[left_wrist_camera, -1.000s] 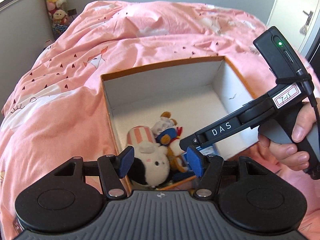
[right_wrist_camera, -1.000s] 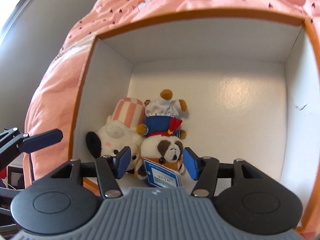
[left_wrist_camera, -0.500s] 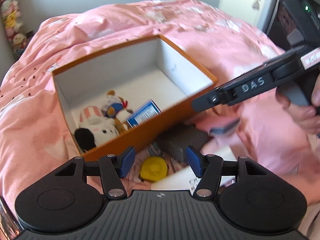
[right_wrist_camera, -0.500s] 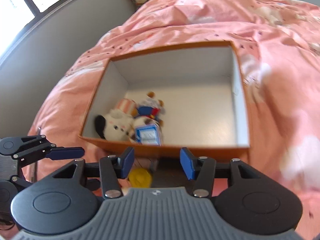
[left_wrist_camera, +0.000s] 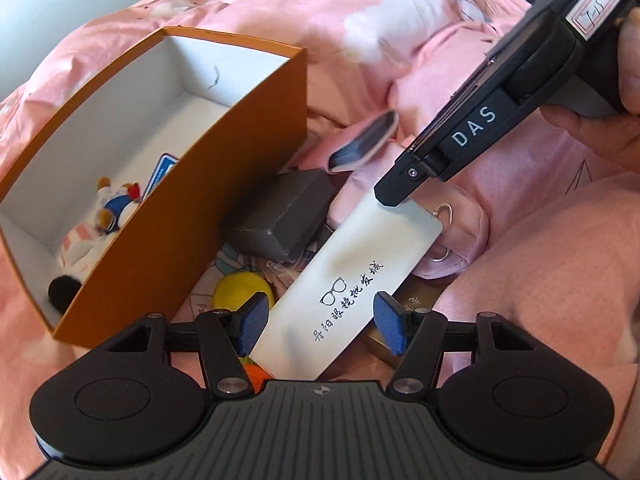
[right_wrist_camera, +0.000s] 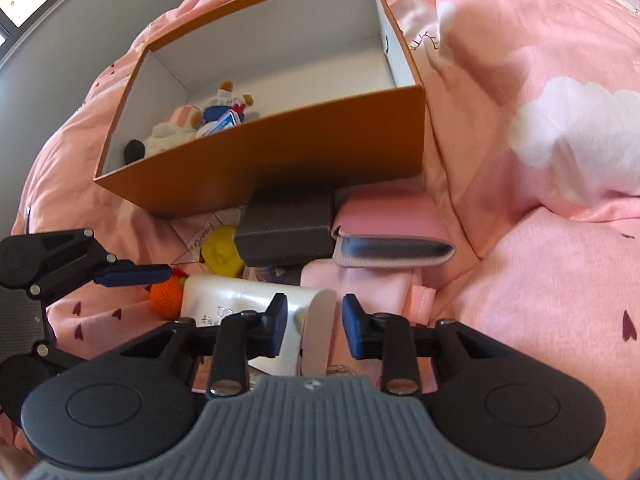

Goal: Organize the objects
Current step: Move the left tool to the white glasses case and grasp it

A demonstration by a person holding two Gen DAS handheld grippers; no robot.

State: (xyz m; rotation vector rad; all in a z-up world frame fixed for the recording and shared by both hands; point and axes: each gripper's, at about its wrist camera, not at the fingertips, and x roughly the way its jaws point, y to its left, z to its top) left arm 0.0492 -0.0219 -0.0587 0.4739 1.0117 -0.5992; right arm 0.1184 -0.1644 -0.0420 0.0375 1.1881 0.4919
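The left gripper (left_wrist_camera: 321,322) stands wide and released, its blue pads either side of the near end of a flat white rectangular case (left_wrist_camera: 340,292) printed with a spectacles emblem and dark characters; neither pad presses on it. The right gripper (right_wrist_camera: 314,326), held in a person's hand (left_wrist_camera: 612,120), is positioned at the far end of the same white case. Its jaws have just been closing, with the case's end between them; they stand partly closed, and contact of the pads with the case cannot be confirmed.

The case lies on a pink patterned bed quilt (right_wrist_camera: 540,240). Just left of it are an orange knitted ball (right_wrist_camera: 166,294) and a round yellow object (right_wrist_camera: 222,248). Just beyond the case lie a dark grey rectangular box (right_wrist_camera: 286,232) and, to its right, a pink wallet-like pouch with a dark edge (right_wrist_camera: 394,230).

Farther off stands an open orange cardboard box with a white interior (right_wrist_camera: 300,148). Two small plush toys (right_wrist_camera: 188,124) and a blue-and-white card (right_wrist_camera: 224,122) lie in its left end.
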